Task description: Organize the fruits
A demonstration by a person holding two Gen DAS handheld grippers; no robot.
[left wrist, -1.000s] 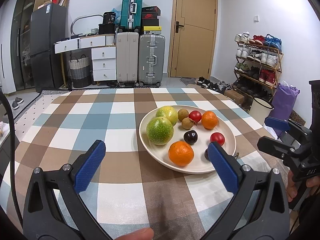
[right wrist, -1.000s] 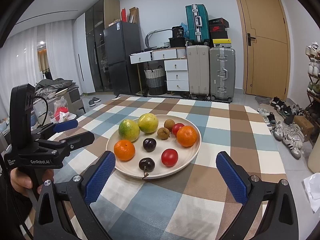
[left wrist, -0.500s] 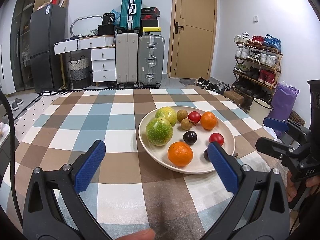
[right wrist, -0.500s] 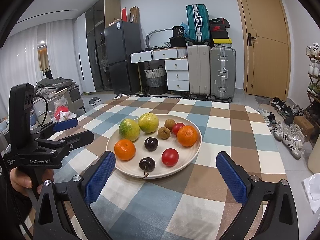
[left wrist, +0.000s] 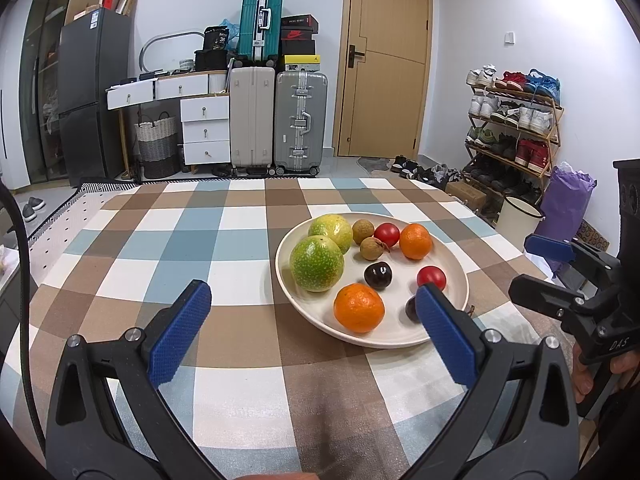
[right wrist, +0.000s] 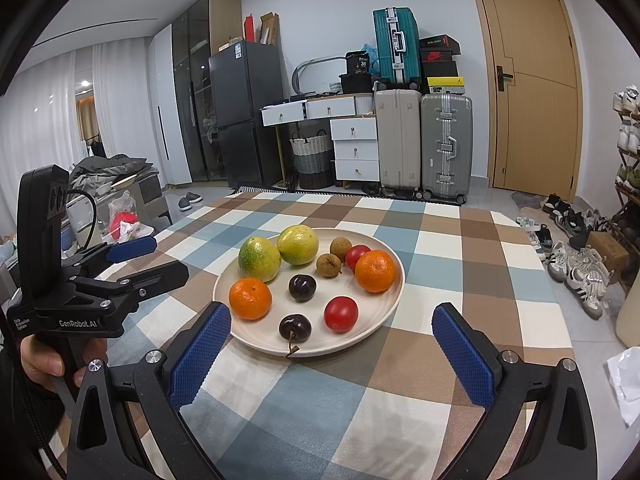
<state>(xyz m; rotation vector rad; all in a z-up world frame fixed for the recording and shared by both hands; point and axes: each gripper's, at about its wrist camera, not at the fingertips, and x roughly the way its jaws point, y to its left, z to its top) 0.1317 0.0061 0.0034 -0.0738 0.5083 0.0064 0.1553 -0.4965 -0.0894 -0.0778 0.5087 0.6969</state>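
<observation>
A cream plate [left wrist: 456, 268] [right wrist: 394, 276] on the checked tablecloth holds two green-yellow fruits [left wrist: 317, 263], two oranges [left wrist: 359, 308] [right wrist: 375, 265], two red tomatoes [right wrist: 341, 313], two dark cherries [right wrist: 295, 327] and two brown longans [right wrist: 329, 265]. My left gripper [left wrist: 311, 334] is open and empty, just short of the plate's near left rim; its right finger hides part of one cherry. My right gripper [right wrist: 332, 354] is open and empty at the plate's near rim. Each gripper shows in the other's view, at the right edge [left wrist: 560, 276] and at the left [right wrist: 132, 264].
The checked tablecloth [left wrist: 208, 240] covers the whole table. Beyond it stand suitcases [left wrist: 300, 120], white drawers [left wrist: 204, 124], a dark fridge [left wrist: 92, 92], a door and a shoe rack [left wrist: 516, 120]. A white bin [left wrist: 516, 216] and purple bag stand off the table's right side.
The plate sits very slightly closer and lower in the right wrist view; both grippers have barely moved and stay open.
</observation>
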